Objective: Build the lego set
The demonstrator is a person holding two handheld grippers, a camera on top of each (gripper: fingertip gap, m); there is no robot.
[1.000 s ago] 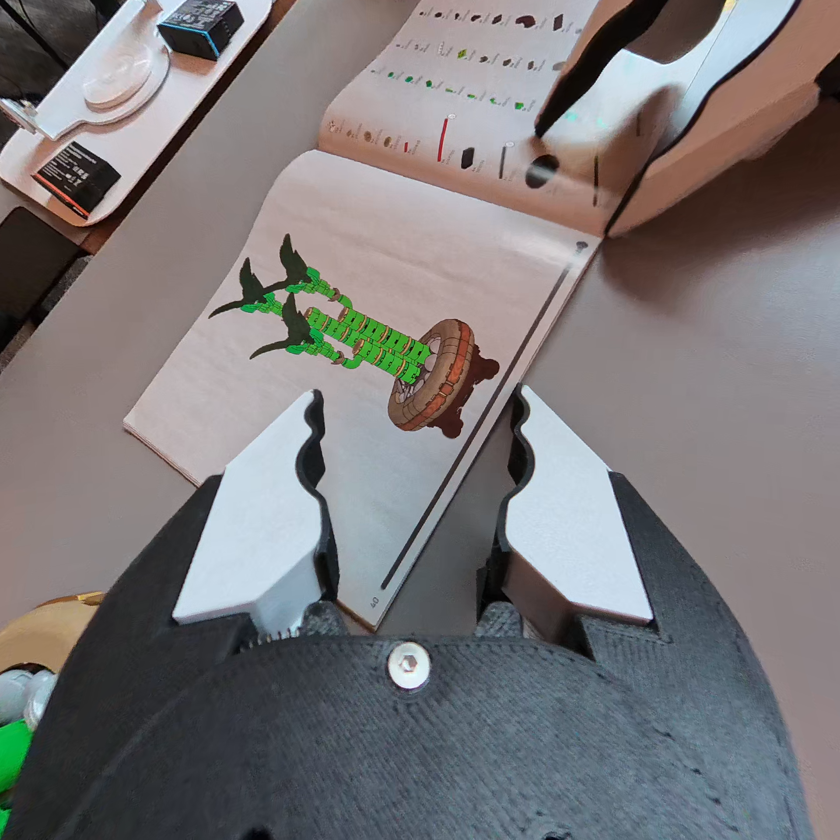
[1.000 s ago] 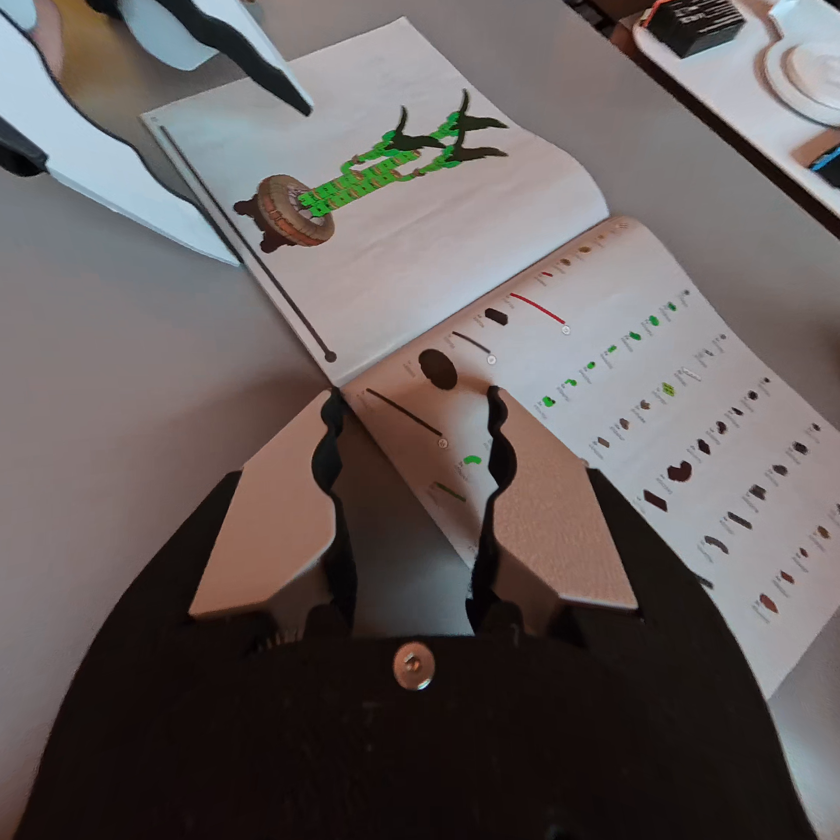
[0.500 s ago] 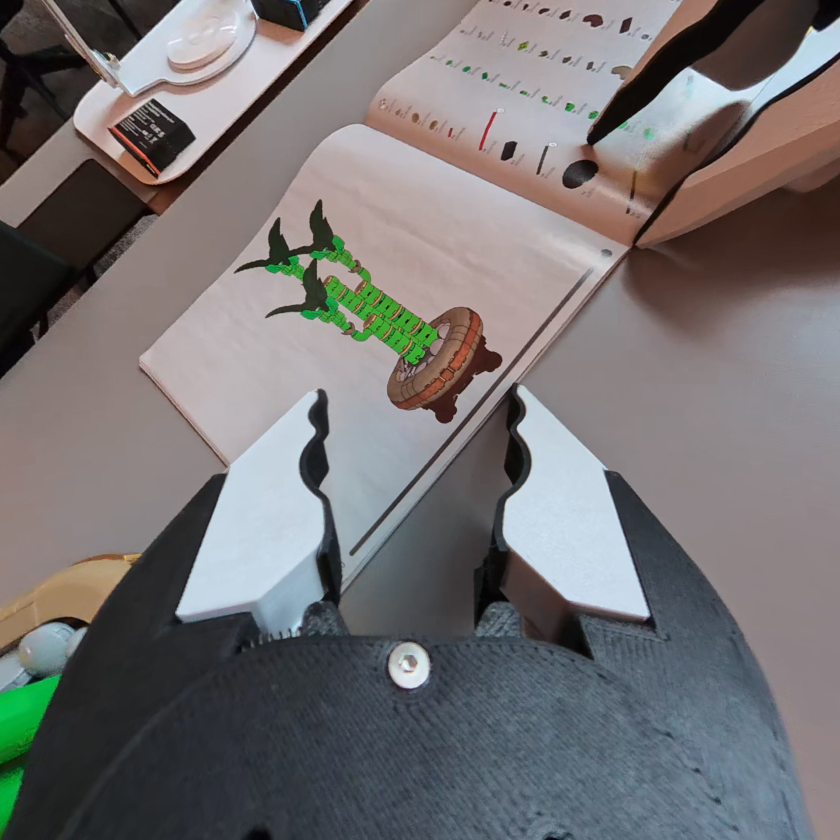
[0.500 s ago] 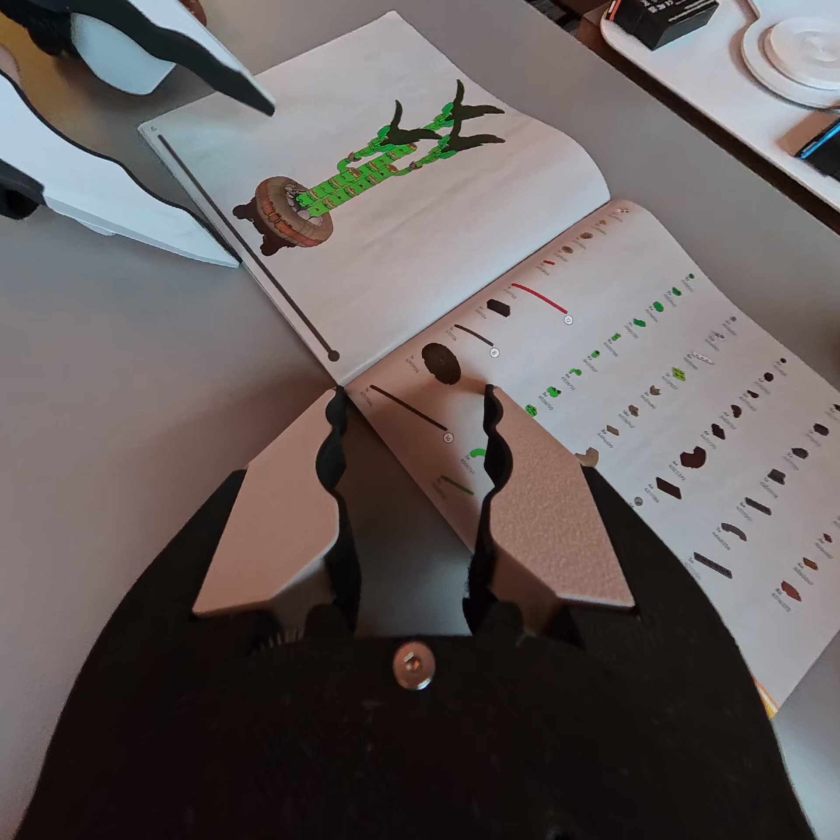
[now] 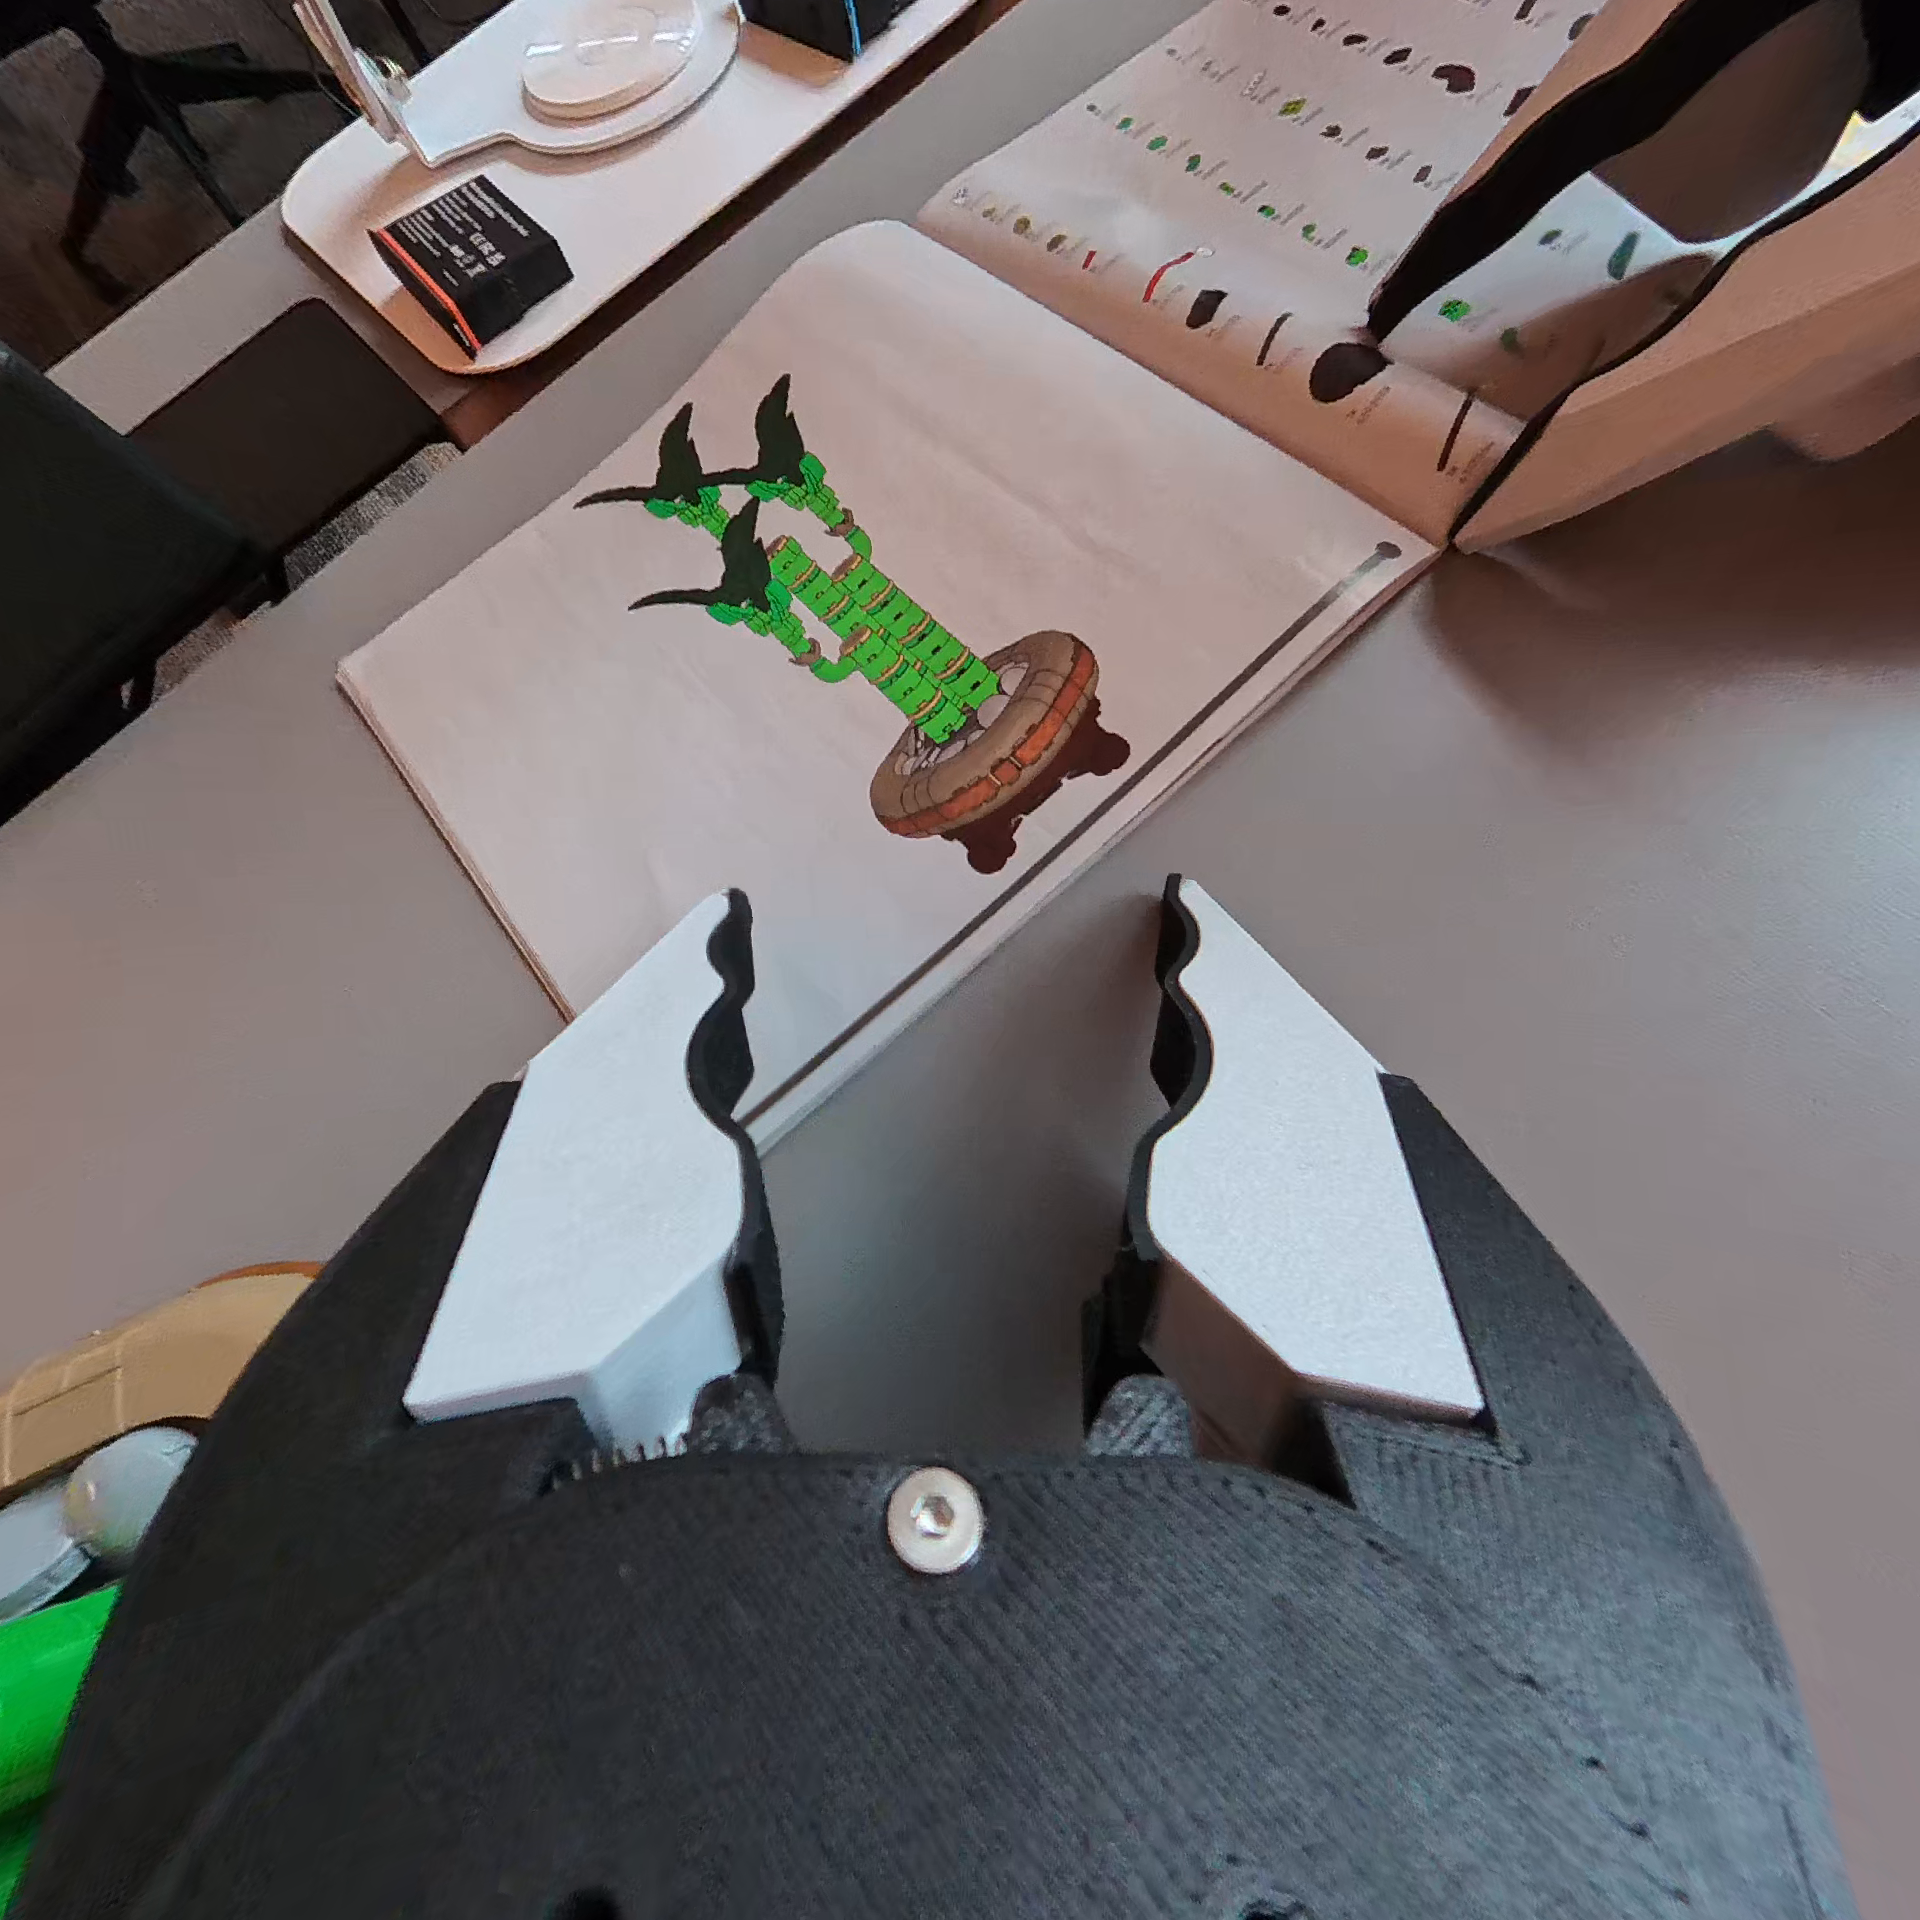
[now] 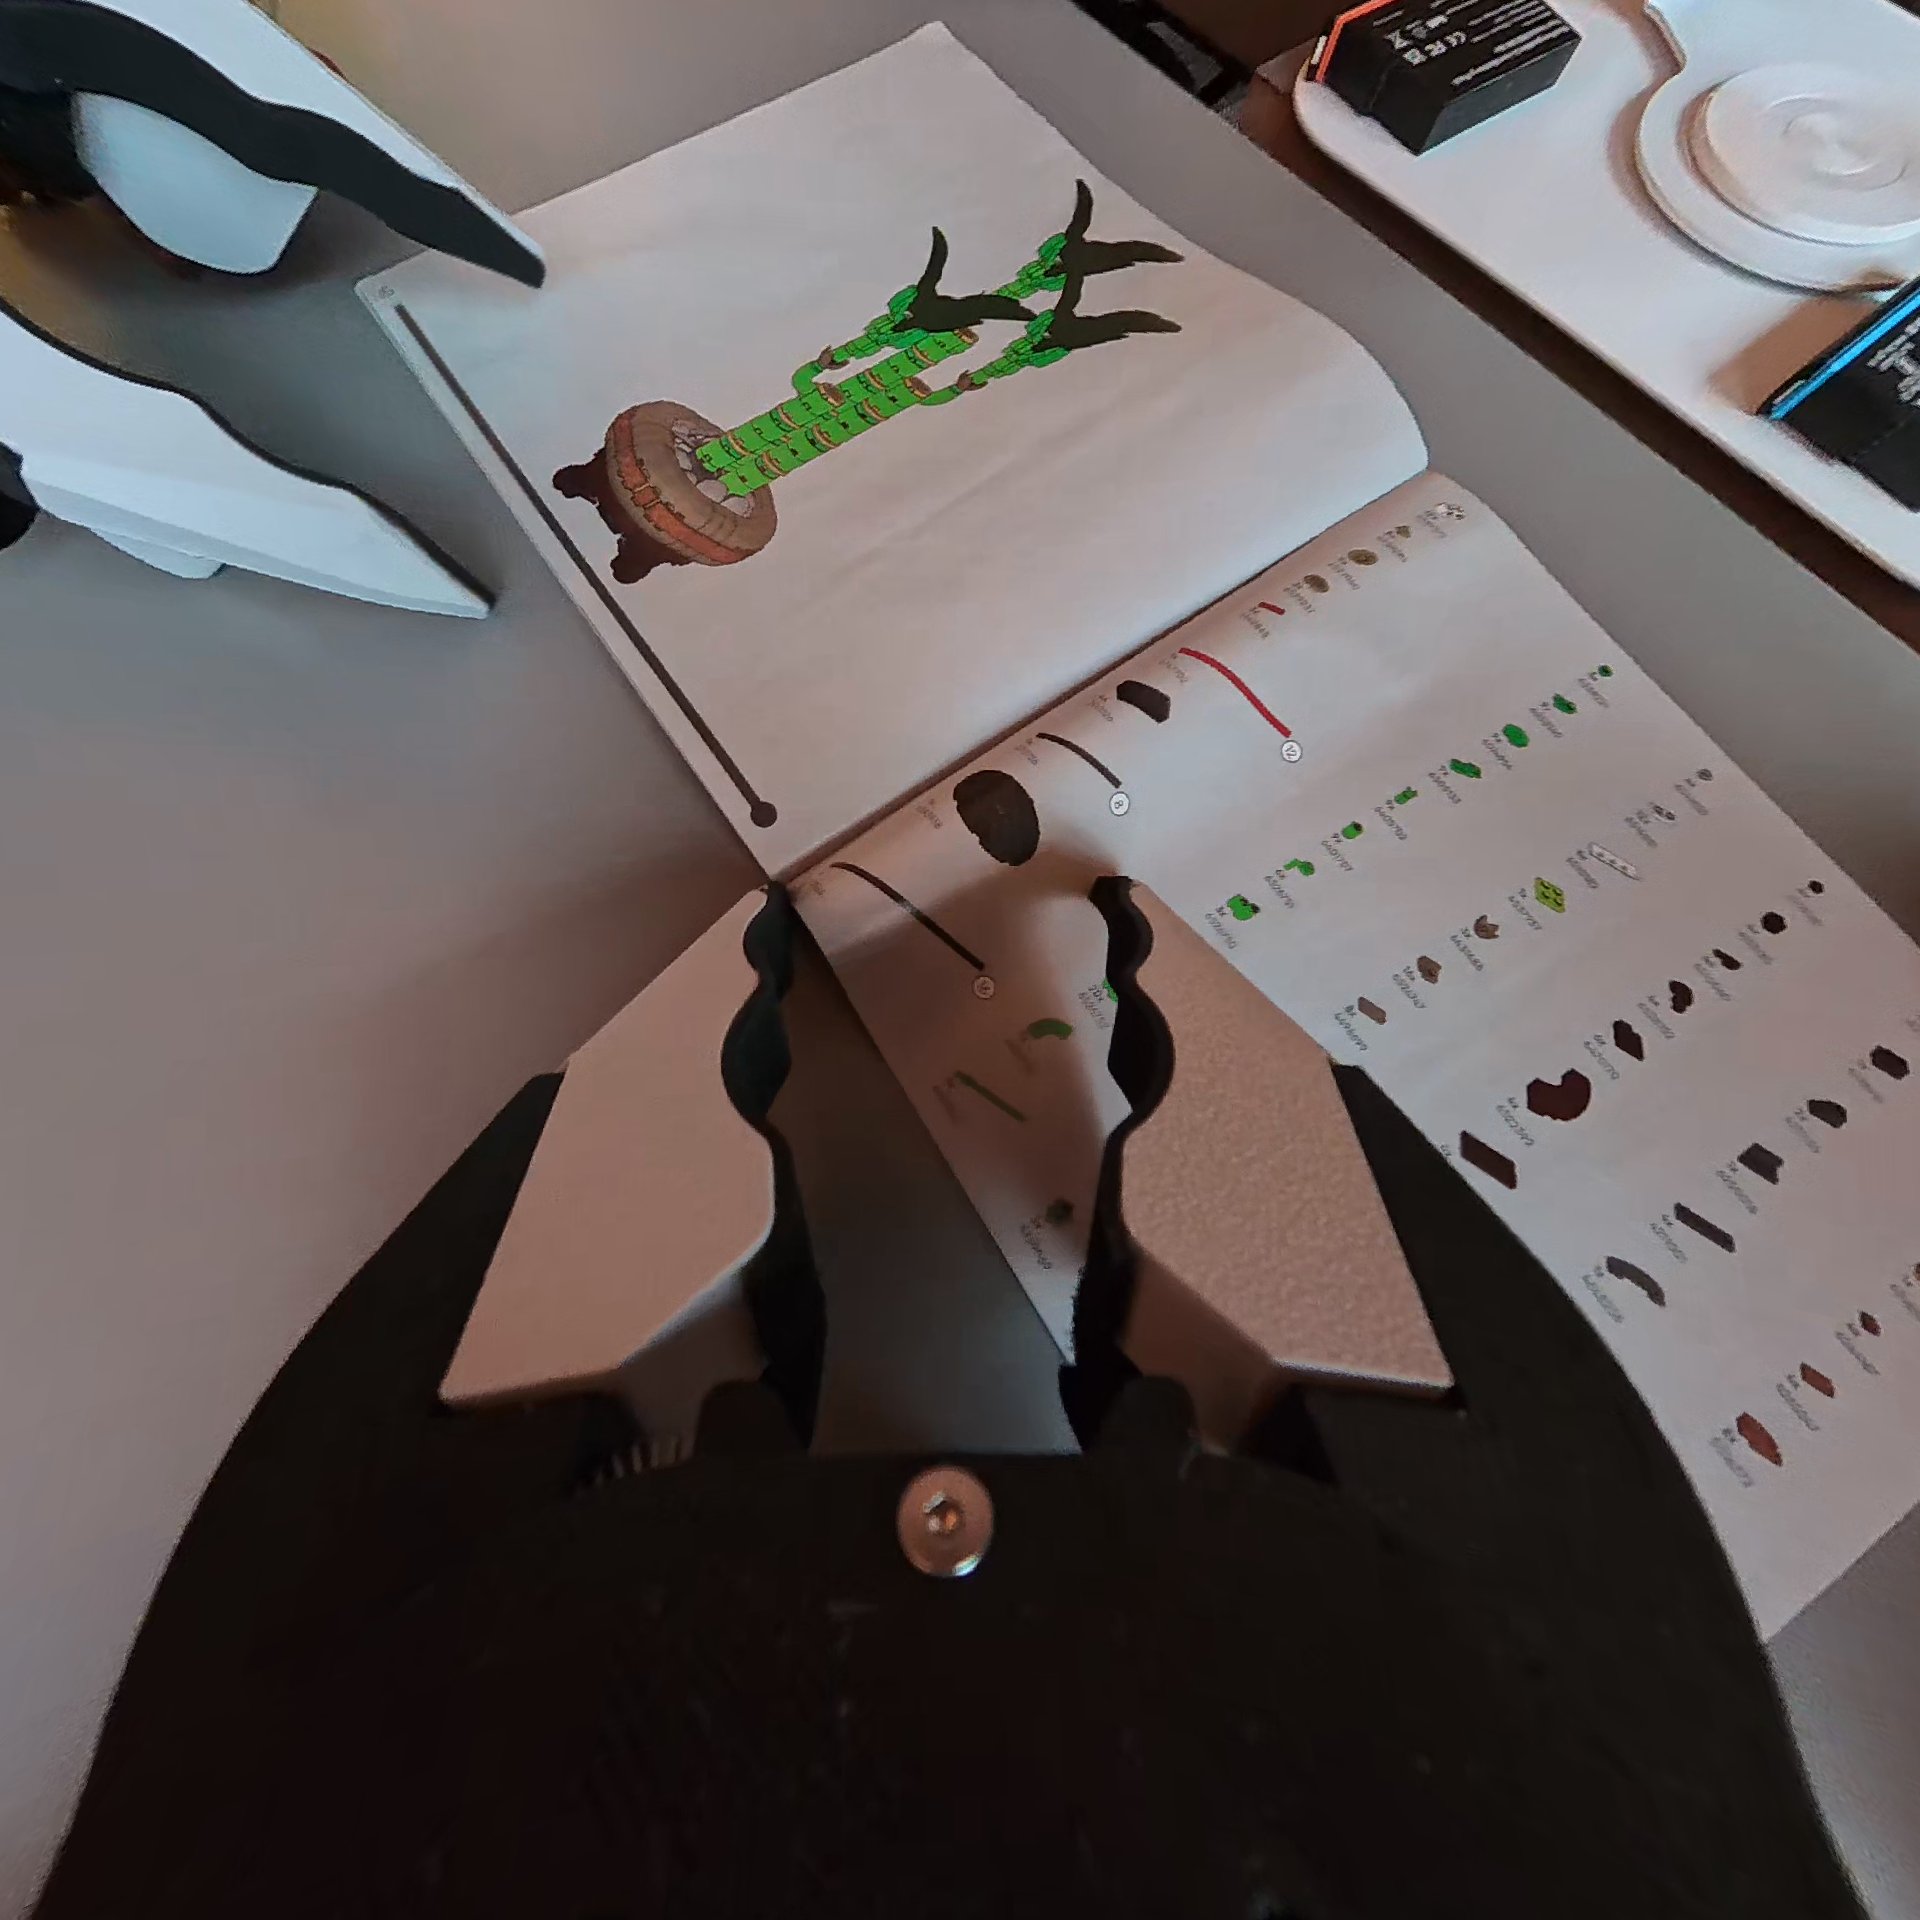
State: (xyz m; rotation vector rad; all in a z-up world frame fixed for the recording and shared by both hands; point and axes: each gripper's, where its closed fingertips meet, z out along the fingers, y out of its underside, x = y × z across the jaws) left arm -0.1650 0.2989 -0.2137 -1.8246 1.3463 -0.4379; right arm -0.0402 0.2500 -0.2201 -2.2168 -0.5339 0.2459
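Observation:
An open instruction booklet [image 5: 935, 436] lies flat on the grey table [image 5: 1558, 935]. One page shows a green plant in a round brown pot; the other page [image 6: 1558, 935] shows rows of small parts. My left gripper [image 5: 951, 904] is open and empty, just above the booklet's near corner. My right gripper [image 6: 940, 894] is open and empty, over the parts page near the spine. The right gripper also shows in the left wrist view [image 5: 1558, 312], the left gripper in the right wrist view [image 6: 260, 364]. A built green and tan lego piece [image 5: 62, 1558] peeks out at the bottom left.
A white tray [image 5: 623, 166] with a black box [image 5: 468, 260] and a white round disc stands beyond the table's far edge; it also shows in the right wrist view [image 6: 1558, 260]. A dark chair [image 5: 94, 582] stands at the left.
My left gripper has pulled back and turned left, so the booklet sits farther ahead. My right gripper has shifted only slightly over the parts page. Both stay open.

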